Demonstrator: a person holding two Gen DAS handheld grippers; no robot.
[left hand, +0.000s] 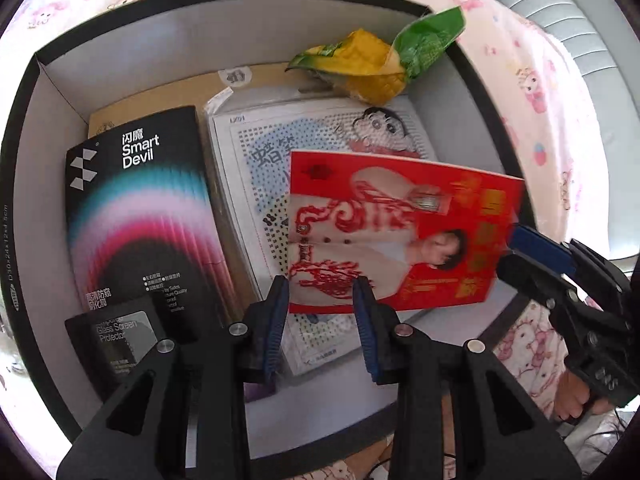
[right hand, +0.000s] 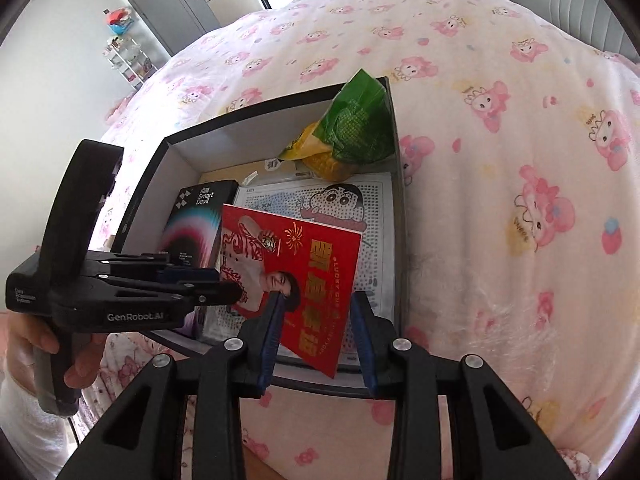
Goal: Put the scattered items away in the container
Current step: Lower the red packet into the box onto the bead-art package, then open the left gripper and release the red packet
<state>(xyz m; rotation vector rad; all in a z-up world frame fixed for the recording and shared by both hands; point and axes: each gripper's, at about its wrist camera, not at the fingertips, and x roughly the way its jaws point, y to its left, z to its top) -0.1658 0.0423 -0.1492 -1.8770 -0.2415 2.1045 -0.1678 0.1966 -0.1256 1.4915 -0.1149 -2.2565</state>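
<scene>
A black box with a white inside [left hand: 60, 92] [right hand: 180, 152] lies on the bed. In it are a black Smart Devil package [left hand: 140, 208] [right hand: 196, 216], a cartoon dot-board pack [left hand: 320, 128] [right hand: 360, 208], a yellow-green snack bag [left hand: 380, 64] [right hand: 352, 132] and a small screen-protector card [left hand: 116, 336]. A red packet with a portrait [left hand: 392, 232] [right hand: 304, 276] hangs tilted over the box. My left gripper [left hand: 322, 312] [right hand: 228, 280] appears shut on its edge in the right wrist view. My right gripper [right hand: 316, 320] [left hand: 516, 240] stands open around the packet's near edge.
The box rests on a pink cartoon-print bedspread [right hand: 500, 160] [left hand: 532, 92]. A grey padded headboard [left hand: 560, 8] is at the upper right. Grey cabinets [right hand: 180, 0] and a small shelf rack [right hand: 128, 56] stand beyond the bed.
</scene>
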